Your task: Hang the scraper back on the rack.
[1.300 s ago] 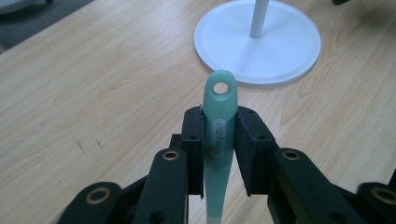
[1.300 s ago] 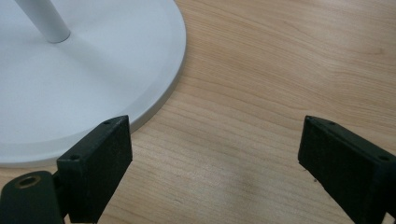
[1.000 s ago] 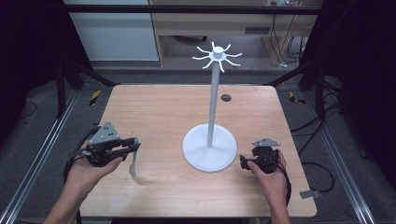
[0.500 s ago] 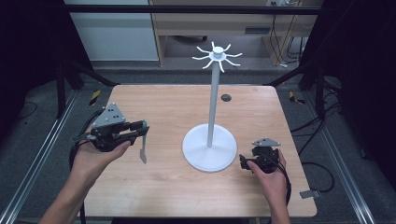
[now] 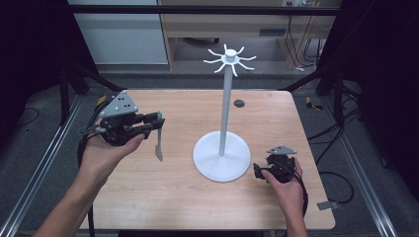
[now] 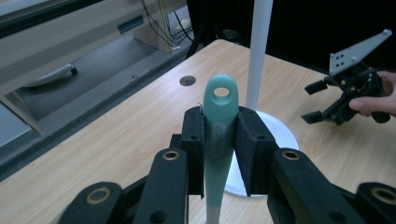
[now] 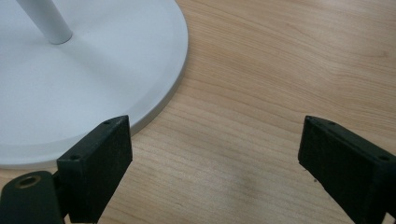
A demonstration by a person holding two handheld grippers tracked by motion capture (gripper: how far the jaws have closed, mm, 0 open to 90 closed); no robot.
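Observation:
My left gripper (image 5: 156, 120) is shut on the handle of a pale green utensil (image 5: 158, 143), whose flat blade hangs down above the table's left half. In the left gripper view the green utensil (image 6: 219, 126) stands clamped between the pads, its eyelet end pointing up toward the stand's pole. A white stand (image 5: 222, 158) with a round base and several hooks (image 5: 230, 58) at its top rises from the table's middle. My right gripper (image 5: 258, 171) rests low beside the base's right edge. In the right gripper view its jaws (image 7: 212, 158) stand wide open over bare wood next to the white base (image 7: 84, 70).
The wooden table (image 5: 197, 207) has a small round hole (image 5: 239, 103) near its far edge. Metal frame rails (image 5: 44, 163) run along both sides. Black cables trail from each gripper. A cabinet and a desk stand on the floor beyond the table.
My left gripper has risen and shifted toward the stand, lifting the green utensil clear of the table. The right gripper has stayed where it was.

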